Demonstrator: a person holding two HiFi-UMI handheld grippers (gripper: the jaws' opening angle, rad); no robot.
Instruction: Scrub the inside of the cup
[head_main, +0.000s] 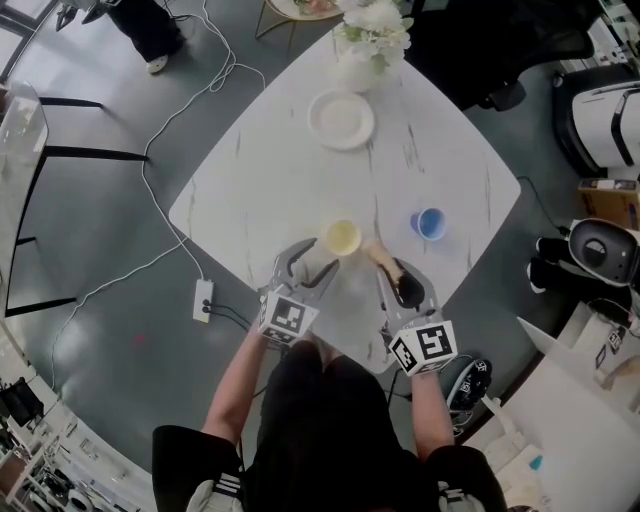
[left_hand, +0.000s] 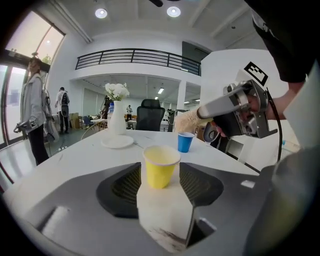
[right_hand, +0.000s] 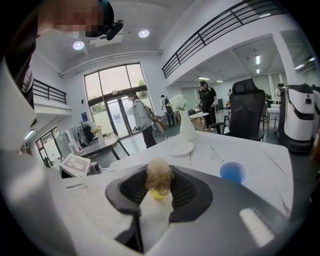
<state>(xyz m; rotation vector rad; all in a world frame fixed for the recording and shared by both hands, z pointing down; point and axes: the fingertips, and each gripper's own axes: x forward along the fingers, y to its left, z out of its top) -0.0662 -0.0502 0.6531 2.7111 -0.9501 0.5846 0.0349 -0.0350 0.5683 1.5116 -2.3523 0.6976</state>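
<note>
Left gripper (head_main: 312, 262) is gaping beside the yellow paper cup (head_main: 342, 237); right gripper (head_main: 393, 272), at four o'clock, is pinching a scouring ball (right_hand: 159, 176).

Setting: you are working in a large open office hall, not a home.

Evidence:
- The ceiling is double-height with recessed ceiling lights (left_hand: 101, 13).
- An upper level runs behind a dark mezzanine railing (left_hand: 135, 55).
- Tall glass doors (right_hand: 112, 112) stand at ground level.
- A black office chair (left_hand: 150, 114) stands beyond the far edge of the white marble-pattern table (head_main: 270, 200).
- More furniture sits further back, too small to detail.
- A standing person (left_hand: 35, 110) and others are spread over the polished grey floor (head_main: 100, 250).
- A power strip (head_main: 203, 298) lies on that floor off the table's left corner, with a white cable (head_main: 160, 130) trailing away.
- A white machine (head_main: 605, 115) and a brown box (head_main: 608, 200) sit off the right corner.
</note>
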